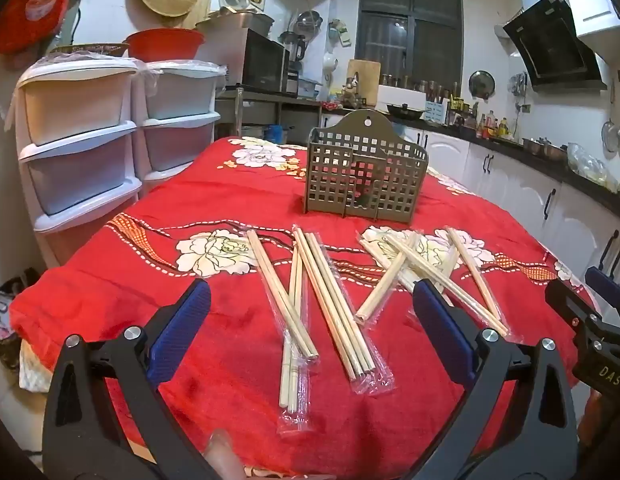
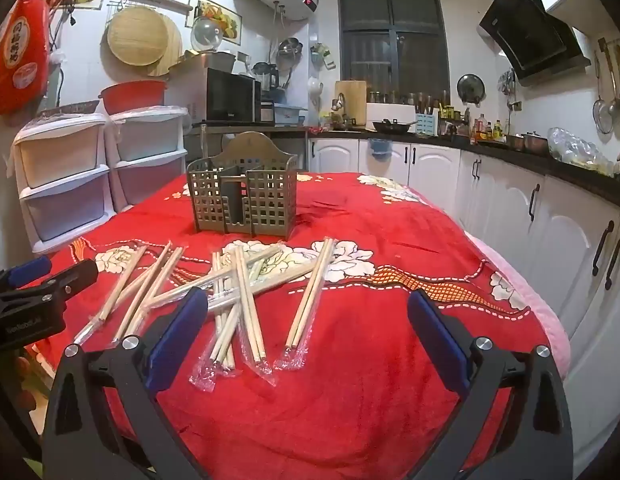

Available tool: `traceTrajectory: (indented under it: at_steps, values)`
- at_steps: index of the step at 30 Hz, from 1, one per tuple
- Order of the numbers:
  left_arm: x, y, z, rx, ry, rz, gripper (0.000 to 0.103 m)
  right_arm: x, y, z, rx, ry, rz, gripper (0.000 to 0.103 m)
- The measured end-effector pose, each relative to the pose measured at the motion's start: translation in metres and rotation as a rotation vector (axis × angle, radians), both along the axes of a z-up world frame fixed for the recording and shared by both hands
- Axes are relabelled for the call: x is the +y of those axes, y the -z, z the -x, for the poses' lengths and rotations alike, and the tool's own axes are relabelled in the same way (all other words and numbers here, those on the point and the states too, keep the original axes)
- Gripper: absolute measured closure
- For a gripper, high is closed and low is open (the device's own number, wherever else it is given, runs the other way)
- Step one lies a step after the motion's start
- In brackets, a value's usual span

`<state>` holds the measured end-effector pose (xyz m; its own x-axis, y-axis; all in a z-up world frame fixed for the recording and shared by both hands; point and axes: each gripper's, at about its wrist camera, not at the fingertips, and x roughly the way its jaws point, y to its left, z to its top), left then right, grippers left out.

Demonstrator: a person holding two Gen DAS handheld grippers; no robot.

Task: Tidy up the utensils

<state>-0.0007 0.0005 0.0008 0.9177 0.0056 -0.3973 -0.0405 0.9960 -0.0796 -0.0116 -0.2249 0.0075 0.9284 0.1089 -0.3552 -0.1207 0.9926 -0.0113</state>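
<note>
Several pairs of wooden chopsticks in clear wrappers lie scattered on the red flowered tablecloth [image 1: 214, 320]. One group [image 1: 330, 304] lies between my left gripper's fingers, another [image 1: 426, 272] to its right. In the right wrist view the pile [image 2: 238, 300] lies ahead and left. A brown perforated utensil holder [image 1: 364, 172] stands upright behind them, seen also in the right wrist view [image 2: 244, 200]. My left gripper [image 1: 310, 300] is open and empty above the near edge. My right gripper [image 2: 308, 308] is open and empty, right of the left one.
White plastic drawer units [image 1: 78, 140] stand left of the table. Kitchen counter and white cabinets [image 2: 510, 200] run along the right. The tablecloth [image 2: 390, 240] is bare to the right of the holder.
</note>
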Motion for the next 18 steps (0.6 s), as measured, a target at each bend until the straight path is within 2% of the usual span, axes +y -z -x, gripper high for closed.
traceTrajectory:
  at_steps: [18]
  values:
    - [0.0012, 0.0041, -0.0035, 0.023, 0.013, 0.003, 0.01, 0.0011, 0.0047, -0.0062, 0.01, 0.002, -0.006, 0.006]
